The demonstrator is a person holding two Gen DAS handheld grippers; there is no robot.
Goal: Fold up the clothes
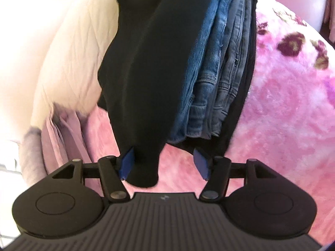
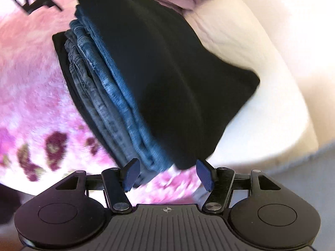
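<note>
Left wrist view shows no readable writing; only a small pale emblem (image 1: 163, 198) sits on the ribbed gripper body. At the far left lies a cream quilted cover (image 1: 69, 48), with folded mauve cloth (image 1: 56, 140) tucked below it. Next comes the stack of folded clothes (image 1: 209, 73): a black garment (image 1: 142, 73) on top, then 2 pairs of jeans, blue and grey, over a dark bottom layer, all resting on the pink floral blanket (image 1: 282, 104). The stack's long axis runs from the gripper away toward the top of the frame. The left gripper (image 1: 164, 164) stands spread; a corner of the black garment hangs between its blue pads (image 1: 126, 163), touching the left one while the right one is clear, so nothing is pinched. Right wrist view carries only a small crosshair mark (image 2: 166, 209). Here the blanket (image 2: 31, 104) is on the left, the stack (image 2: 117, 96) slants from upper left down to the gripper, the black garment (image 2: 167, 73) tops it, and the cream cover (image 2: 261, 115) lies to the right. The right gripper (image 2: 168, 173) is spread wide, the stack's near corner between its pads (image 2: 132, 173), whether touching I cannot tell.
</note>
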